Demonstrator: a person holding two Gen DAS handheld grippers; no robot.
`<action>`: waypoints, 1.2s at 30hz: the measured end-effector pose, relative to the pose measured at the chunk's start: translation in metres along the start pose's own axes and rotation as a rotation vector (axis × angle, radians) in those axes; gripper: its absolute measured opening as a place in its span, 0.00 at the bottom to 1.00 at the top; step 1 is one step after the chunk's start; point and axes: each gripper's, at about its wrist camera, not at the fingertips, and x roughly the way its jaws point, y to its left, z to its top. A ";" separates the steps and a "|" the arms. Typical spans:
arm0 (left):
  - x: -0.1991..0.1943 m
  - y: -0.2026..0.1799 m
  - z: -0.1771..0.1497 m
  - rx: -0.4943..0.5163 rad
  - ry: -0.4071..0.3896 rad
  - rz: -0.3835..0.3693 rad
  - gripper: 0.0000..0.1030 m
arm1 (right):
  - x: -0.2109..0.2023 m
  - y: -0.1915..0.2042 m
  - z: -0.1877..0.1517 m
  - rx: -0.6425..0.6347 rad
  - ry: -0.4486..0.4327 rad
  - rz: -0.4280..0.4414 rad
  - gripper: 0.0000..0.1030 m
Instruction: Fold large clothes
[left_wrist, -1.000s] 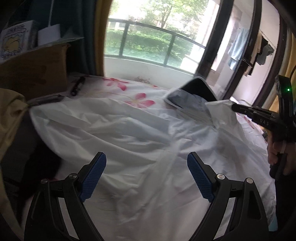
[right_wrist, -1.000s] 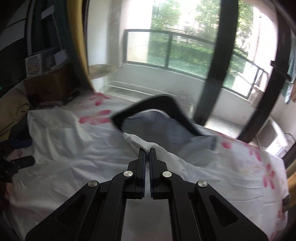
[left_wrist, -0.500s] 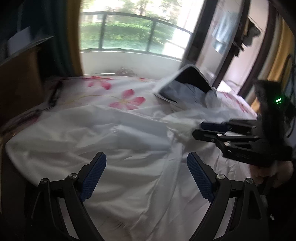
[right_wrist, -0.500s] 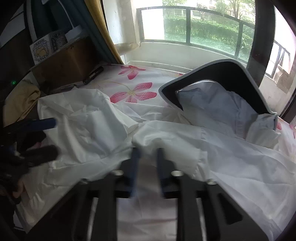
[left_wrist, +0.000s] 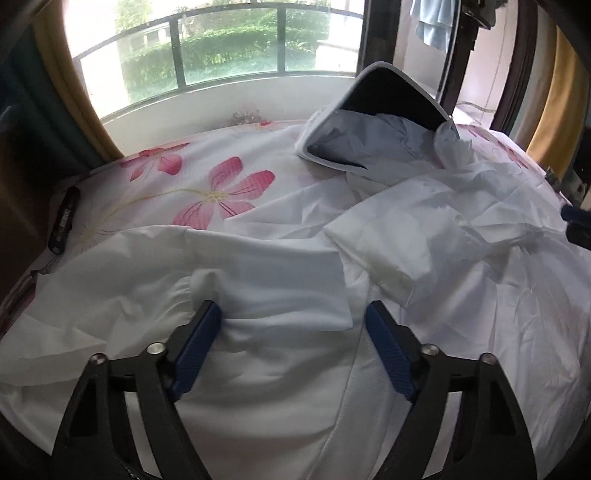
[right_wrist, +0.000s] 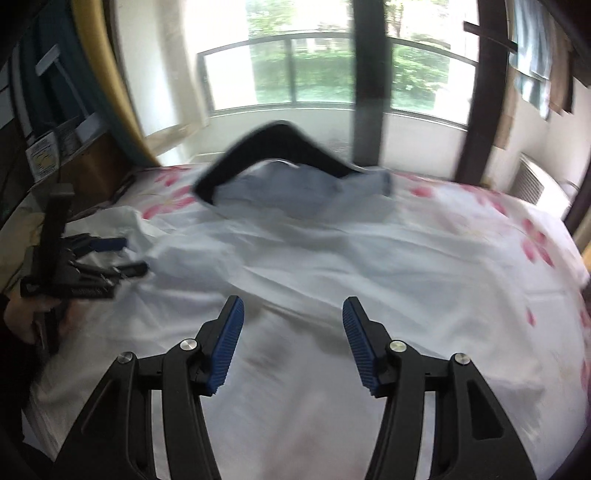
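Bedsheet bears white garment; both grippers gape wide; only left view shows flashlight.

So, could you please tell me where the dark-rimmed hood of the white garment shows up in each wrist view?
Left wrist view: the hood stands upper right of centre, its opening facing the camera, just below the window.
Right wrist view: the hood is blurred, upper centre and slightly left, beyond the open right gripper.
Shared landmark: the window railing behind the hood in both.
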 end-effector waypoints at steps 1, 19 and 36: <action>-0.001 0.003 0.000 -0.011 -0.002 0.009 0.65 | -0.003 -0.008 -0.004 0.009 0.000 -0.005 0.54; -0.076 0.000 0.053 -0.119 -0.187 0.011 0.07 | -0.042 -0.090 -0.032 0.101 -0.075 -0.023 0.54; -0.091 -0.182 0.146 0.065 -0.266 -0.289 0.07 | -0.069 -0.155 -0.054 0.148 -0.121 -0.054 0.54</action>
